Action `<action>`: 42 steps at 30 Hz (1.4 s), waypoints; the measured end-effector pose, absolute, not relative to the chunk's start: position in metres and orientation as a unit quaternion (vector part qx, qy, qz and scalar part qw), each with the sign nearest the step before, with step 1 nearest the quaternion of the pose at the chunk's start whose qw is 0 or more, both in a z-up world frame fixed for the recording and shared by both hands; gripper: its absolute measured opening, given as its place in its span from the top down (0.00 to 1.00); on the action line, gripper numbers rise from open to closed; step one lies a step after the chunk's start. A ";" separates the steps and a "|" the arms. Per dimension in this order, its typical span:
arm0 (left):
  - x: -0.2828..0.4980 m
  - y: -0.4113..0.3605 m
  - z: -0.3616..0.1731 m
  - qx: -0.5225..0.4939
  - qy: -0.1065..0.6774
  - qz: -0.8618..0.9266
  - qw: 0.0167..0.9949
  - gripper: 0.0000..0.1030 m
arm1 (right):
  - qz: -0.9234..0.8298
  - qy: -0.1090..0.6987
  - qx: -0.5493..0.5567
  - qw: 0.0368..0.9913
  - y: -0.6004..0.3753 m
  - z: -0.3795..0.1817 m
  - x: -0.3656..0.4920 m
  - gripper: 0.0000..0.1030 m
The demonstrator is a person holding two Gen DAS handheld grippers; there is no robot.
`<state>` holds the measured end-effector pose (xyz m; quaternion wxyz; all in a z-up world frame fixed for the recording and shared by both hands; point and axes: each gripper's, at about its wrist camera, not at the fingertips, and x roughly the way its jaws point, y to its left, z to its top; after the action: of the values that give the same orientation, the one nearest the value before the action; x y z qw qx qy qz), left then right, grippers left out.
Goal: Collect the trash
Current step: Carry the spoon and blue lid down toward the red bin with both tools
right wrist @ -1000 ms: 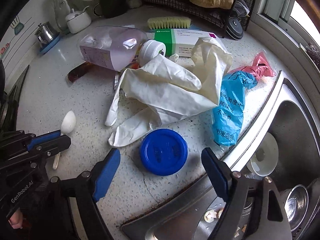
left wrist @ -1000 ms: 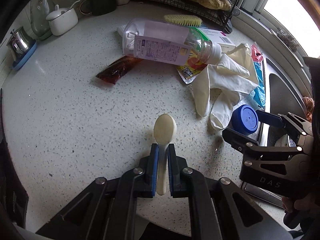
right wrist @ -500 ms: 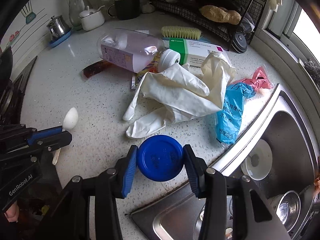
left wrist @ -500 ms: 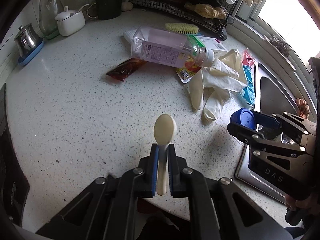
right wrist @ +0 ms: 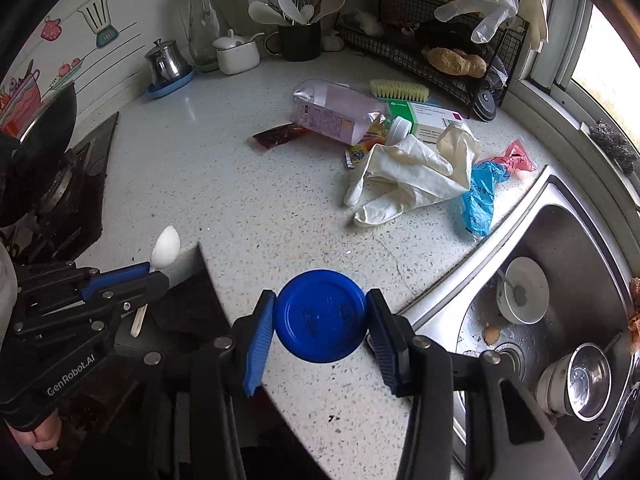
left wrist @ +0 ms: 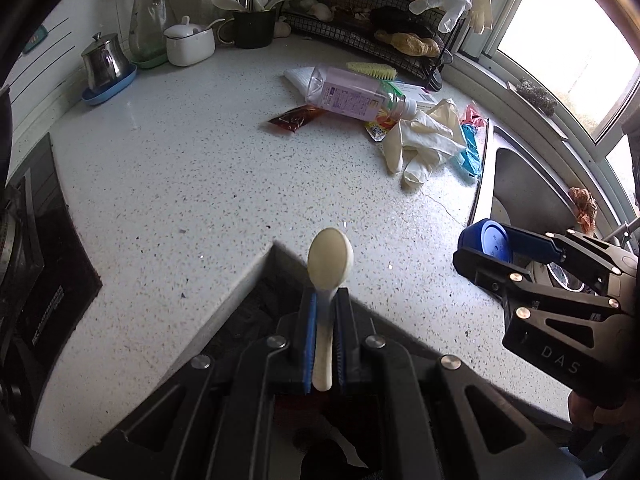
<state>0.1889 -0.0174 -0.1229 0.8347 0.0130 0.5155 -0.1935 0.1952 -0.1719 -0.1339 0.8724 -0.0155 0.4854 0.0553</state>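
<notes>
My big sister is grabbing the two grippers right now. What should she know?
Left gripper: shut on the plastic spoon, held over the counter's edge.
Right gripper: shut on the blue lid, lifted off the counter.
Done: spoon and lid picked up.
Left: bin both (no bin in view), then collect the gloves, blue bag, pink wrapper, bottle, red sachet and box.

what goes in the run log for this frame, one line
left gripper: shut on plastic spoon | right gripper: shut on blue lid | both lifted clear of counter | gloves, bottle remain
</notes>
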 end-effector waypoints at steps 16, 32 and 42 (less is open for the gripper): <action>0.095 0.045 -0.160 -0.004 0.556 -0.176 0.813 0.92 | 0.078 0.518 -0.018 0.852 -0.110 -0.166 0.106 0.58; 0.096 0.060 -0.316 -0.028 0.618 -0.167 0.767 0.92 | 0.086 0.571 -0.026 0.816 -0.085 -0.294 0.108 0.58; 0.119 0.045 -0.462 -0.042 0.651 -0.175 0.738 0.92 | 0.066 0.596 -0.005 0.800 -0.095 -0.432 0.134 0.58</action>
<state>0.1185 0.0451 -0.4618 0.7379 -0.0425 0.6505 -0.1746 0.1336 -0.0950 -0.4322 0.8001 -0.0046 0.5962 0.0659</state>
